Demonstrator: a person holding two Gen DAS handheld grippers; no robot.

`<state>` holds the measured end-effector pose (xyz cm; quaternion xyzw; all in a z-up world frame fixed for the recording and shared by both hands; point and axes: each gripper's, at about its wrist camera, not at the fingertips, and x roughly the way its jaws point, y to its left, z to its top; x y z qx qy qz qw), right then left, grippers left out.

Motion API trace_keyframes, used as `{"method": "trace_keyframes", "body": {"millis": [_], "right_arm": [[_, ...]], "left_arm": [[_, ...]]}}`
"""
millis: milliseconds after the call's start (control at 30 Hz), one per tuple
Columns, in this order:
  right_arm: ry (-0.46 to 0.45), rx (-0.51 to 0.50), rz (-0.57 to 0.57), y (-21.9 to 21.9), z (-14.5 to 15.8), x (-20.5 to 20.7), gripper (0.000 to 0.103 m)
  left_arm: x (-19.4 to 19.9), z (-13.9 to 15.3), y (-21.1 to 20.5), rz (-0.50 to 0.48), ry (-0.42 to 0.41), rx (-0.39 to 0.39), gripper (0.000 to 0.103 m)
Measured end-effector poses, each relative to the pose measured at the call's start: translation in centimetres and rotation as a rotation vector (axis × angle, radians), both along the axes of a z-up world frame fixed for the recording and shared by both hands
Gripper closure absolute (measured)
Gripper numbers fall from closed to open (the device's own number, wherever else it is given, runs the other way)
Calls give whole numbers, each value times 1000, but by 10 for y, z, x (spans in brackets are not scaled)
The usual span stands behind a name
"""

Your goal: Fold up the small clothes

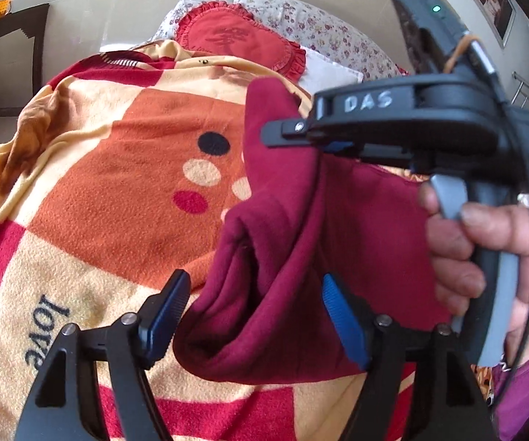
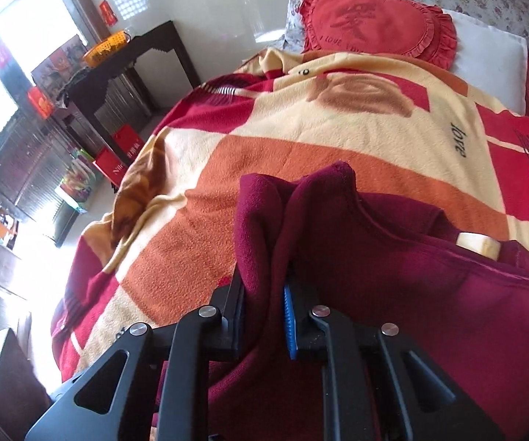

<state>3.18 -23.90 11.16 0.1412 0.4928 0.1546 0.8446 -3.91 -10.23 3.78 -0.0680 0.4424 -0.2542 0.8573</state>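
A dark maroon fleece garment [image 1: 275, 257] hangs above a bed blanket. In the left wrist view my left gripper [image 1: 253, 316] is open, its fingers on either side of a hanging fold of the garment without pinching it. The right gripper [image 1: 294, 136] shows in that view at the upper right, shut on the garment's upper edge and held by a hand. In the right wrist view my right gripper [image 2: 264, 316] is shut on a bunched edge of the maroon garment [image 2: 393, 275], which drapes to the right over the blanket.
A checked red, orange and cream fleece blanket [image 1: 117, 191] covers the bed [image 2: 301, 139]. A red heart-shaped cushion [image 2: 374, 18] and white pillow [image 2: 492, 55] lie at the head. A dark side table [image 2: 132, 70] with an orange basket stands left of the bed.
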Motion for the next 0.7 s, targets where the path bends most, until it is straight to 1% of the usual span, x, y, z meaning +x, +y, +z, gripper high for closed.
{"method": "trace_keyframes", "body": {"millis": [67,100,200,267,367,500,567,667,700], "right_arm": [[-9,15,-7,-8,4,-5,103],[-13,19,-9,-10,6,-7,103],[-35,19,-18,-23,14,-18,103],[-48,24,-25,-32,19,-22,103],[-77,17,-39,-56,36,-36,103],[-115,-29,-75,-97,56,-60,103],[-122,-44,-102,-117,59,-71,103],[-116,-51,-179,-160,55,-94,103],[-106,-42,-224,-178,49,-105,103]], "left_arm": [[1,1,-3,-2,14,7,52],[2,3,-4,-13,19,5,70],[-4,17,-12,-50,2,-20,78],[-11,29,-23,-86,-17,-24,79],[-23,49,-48,-161,-55,-19,79],[-42,69,-94,-270,-101,-25,79],[-54,73,-121,-318,-114,-25,79],[-68,70,-161,-383,-105,-31,79],[-73,66,-173,-402,-96,-33,74]]}}
